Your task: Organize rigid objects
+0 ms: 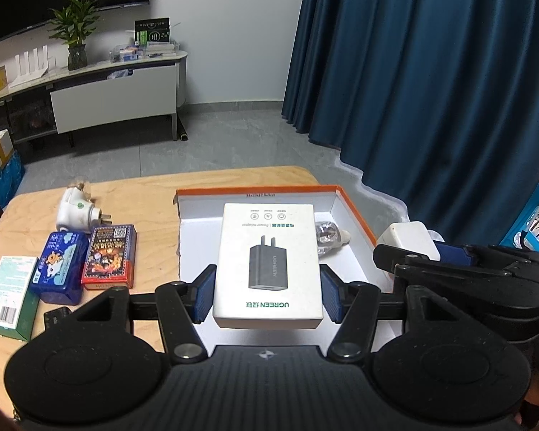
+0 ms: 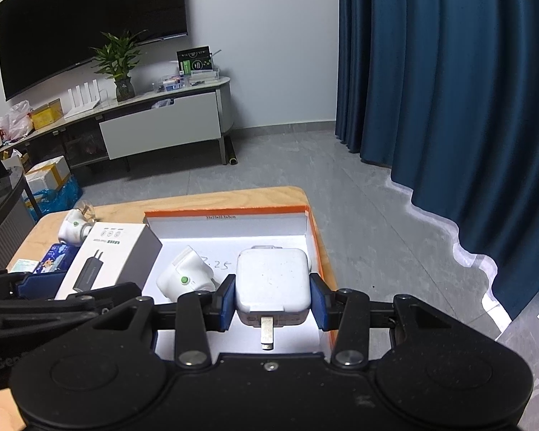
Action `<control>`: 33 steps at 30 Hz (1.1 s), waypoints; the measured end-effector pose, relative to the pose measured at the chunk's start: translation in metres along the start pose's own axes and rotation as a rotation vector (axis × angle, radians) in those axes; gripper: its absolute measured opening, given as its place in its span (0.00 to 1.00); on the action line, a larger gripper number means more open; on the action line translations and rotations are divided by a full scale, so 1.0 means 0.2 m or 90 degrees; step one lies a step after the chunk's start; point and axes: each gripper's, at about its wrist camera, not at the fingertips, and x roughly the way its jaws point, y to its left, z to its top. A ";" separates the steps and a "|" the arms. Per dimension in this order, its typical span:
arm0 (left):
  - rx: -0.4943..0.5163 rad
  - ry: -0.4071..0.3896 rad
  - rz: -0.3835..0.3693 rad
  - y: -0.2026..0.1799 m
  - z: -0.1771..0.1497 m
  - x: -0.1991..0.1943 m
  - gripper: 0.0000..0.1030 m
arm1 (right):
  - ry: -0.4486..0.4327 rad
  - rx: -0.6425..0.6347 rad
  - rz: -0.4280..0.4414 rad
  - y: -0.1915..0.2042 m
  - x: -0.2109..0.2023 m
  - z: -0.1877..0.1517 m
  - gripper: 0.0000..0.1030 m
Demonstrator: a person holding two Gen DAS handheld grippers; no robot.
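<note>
Already the orange-rimmed box (image 2: 314, 237) holds one white plug (image 2: 183, 276). Left claw (image 1: 267, 292) pinches the UGREEN adapter carton (image 1: 269, 251) over it; right claw (image 2: 273, 303) pinches a white charger (image 2: 273, 282) there too. Three small packs (image 1: 59, 269) and another plug (image 1: 76, 212) wait on the bench (image 1: 143, 194).

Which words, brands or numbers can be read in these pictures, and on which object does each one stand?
"UGREEN", large, and "Power Adapter", small: on the white charger box held in the left tool.
"UGREEN": also on the charger pictured on that box.
".25", handwritten, with an unclear digit before it: on the floor of the orange-edged box.
Too small or blurred: orange-edged box's rim print, the red box, the blue box, the green box.
</note>
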 end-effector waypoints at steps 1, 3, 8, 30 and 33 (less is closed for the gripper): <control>0.000 0.002 -0.001 0.00 0.00 0.00 0.57 | 0.002 0.001 0.000 0.00 0.00 -0.01 0.50; -0.001 0.006 -0.002 -0.01 -0.01 0.01 0.57 | 0.004 0.001 0.000 0.00 0.01 -0.01 0.50; -0.002 0.022 -0.007 -0.02 -0.03 0.03 0.57 | 0.008 0.001 -0.001 -0.01 0.03 -0.02 0.50; -0.008 0.079 -0.010 -0.01 -0.11 0.18 0.57 | 0.042 -0.009 -0.008 -0.04 0.16 -0.08 0.50; -0.010 0.085 -0.013 -0.01 -0.11 0.21 0.57 | 0.046 -0.013 -0.011 -0.04 0.18 -0.08 0.50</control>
